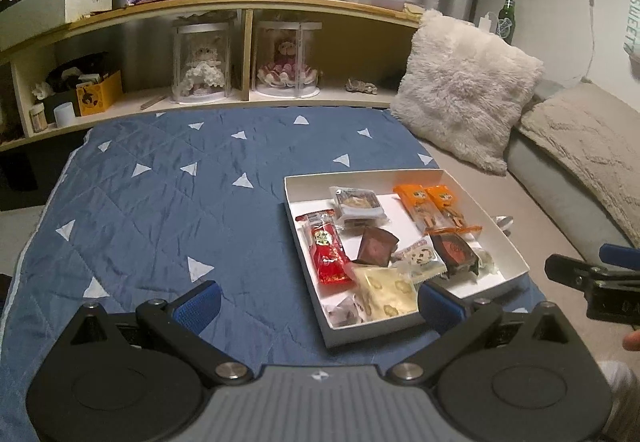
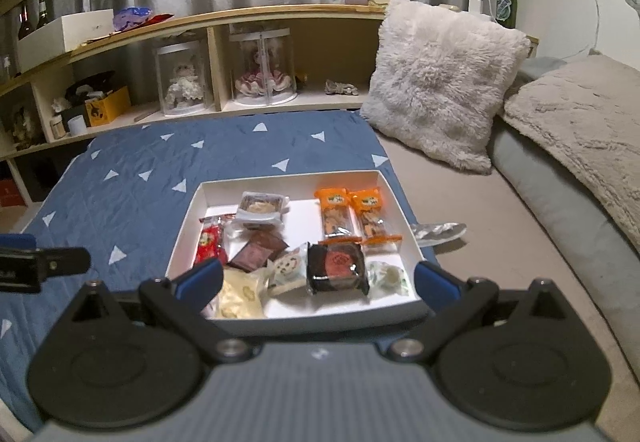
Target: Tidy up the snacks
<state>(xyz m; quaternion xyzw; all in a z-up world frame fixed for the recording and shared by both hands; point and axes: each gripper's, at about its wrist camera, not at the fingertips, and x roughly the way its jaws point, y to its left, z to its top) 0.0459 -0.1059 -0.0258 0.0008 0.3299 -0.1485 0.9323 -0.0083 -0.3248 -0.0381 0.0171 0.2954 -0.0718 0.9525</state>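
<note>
Light, crinkly, slippery wrapped snacks, red, orange, brown and pale yellow, heaped loosely inside the white box on the blue quilt. Best pinched at a sealed wrapper edge, gently. Left gripper and right gripper both spread wide, empty, just short of the box.

snacks in box on quilt.

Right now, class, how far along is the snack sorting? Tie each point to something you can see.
Done: the wrapped snacks, including two orange packets and a red packet, lie in the white box. In hand: nothing; left gripper and right gripper have jaws open. Left: a silver wrapper lies outside, beside the box.
</note>
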